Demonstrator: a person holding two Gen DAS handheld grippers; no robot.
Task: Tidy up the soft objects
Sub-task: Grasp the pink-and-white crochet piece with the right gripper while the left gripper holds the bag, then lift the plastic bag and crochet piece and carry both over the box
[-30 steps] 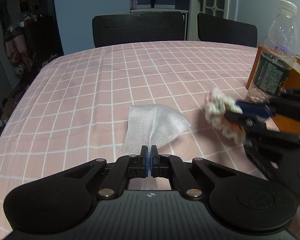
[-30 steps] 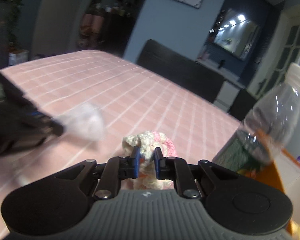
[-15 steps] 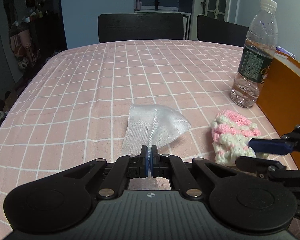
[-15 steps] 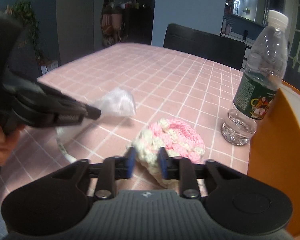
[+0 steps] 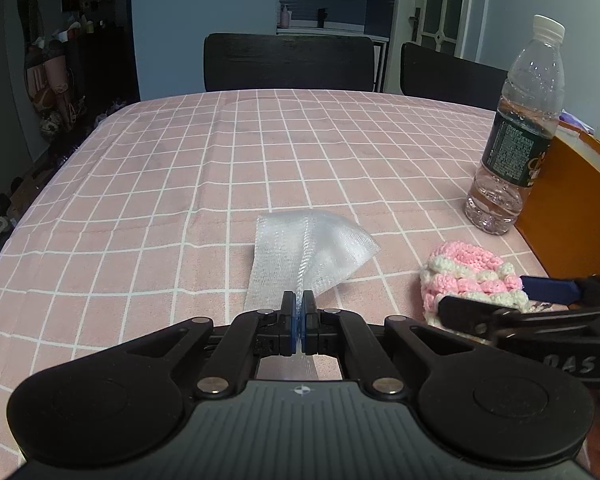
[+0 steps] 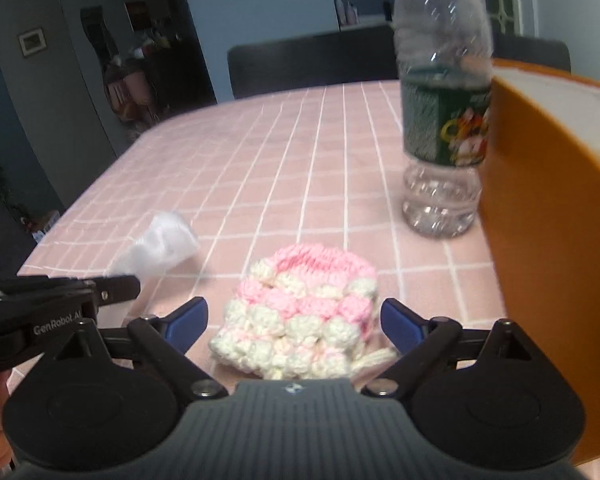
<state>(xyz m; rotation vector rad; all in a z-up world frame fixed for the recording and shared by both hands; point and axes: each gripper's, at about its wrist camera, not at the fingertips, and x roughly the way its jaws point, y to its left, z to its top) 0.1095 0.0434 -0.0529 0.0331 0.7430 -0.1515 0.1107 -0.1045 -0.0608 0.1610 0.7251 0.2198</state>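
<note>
My left gripper [image 5: 299, 303] is shut on the near edge of a white mesh cloth [image 5: 312, 252], which lies spread on the pink checked tablecloth [image 5: 220, 184]. The cloth also shows in the right wrist view [image 6: 160, 246]. A pink and white crocheted piece [image 6: 300, 312] lies flat on the tablecloth between the open fingers of my right gripper [image 6: 294, 322], which does not hold it. In the left wrist view the crocheted piece [image 5: 468, 276] lies to the right of the cloth, with the right gripper's fingers [image 5: 552, 290] over its near side.
A clear water bottle [image 5: 518, 136] stands at the right, also seen in the right wrist view [image 6: 440, 120]. An orange box [image 6: 552, 248] sits right beside it along the table's right side. Two dark chairs [image 5: 288, 62] stand at the far edge.
My right gripper lowered the crocheted piece onto the table, opened wide and let it go. My left gripper has stayed shut on the mesh cloth.
</note>
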